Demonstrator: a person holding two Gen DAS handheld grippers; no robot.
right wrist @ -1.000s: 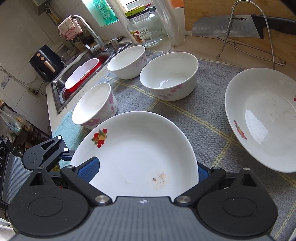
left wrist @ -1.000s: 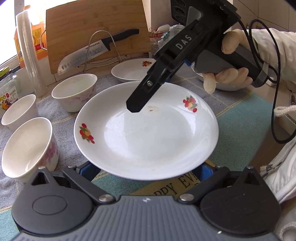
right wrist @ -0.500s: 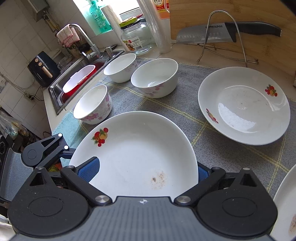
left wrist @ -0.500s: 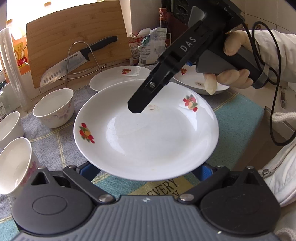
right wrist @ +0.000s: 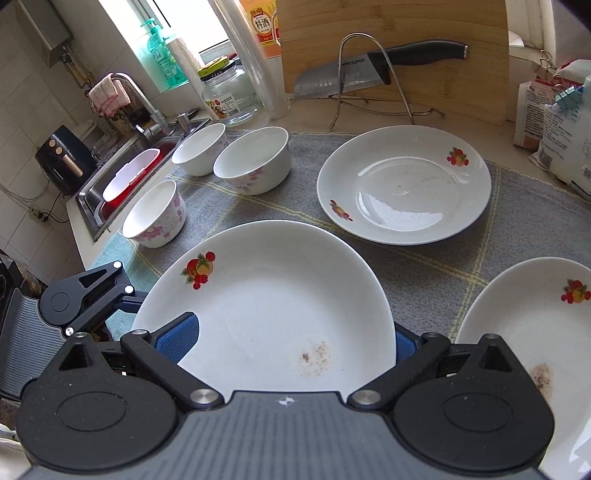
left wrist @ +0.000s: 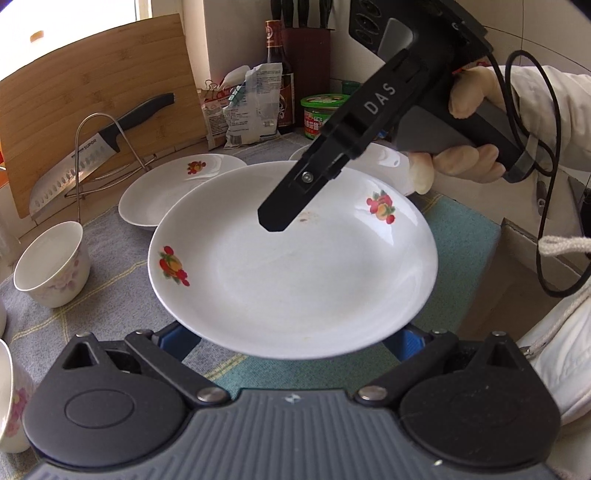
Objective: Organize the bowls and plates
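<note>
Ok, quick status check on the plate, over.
Left gripper and right gripper both shut on the held plate, lifted over the mat. Two plates and three bowls below, nothing blocking.

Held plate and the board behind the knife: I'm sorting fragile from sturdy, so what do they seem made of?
Held plate: likely glazed ceramic or porcelain; glossy white with printed fruit decals. Board: apparently bamboo or wood; matte tan with a visible striped grain.

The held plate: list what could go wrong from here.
1. The plate hangs off the mat between both tools, each pinching only a rim; a loosened grip may drop it.
2. Two plates lie close beneath; lowering carelessly may knock them.
3. Crumbs near the right tool could smear if stacked.
</note>
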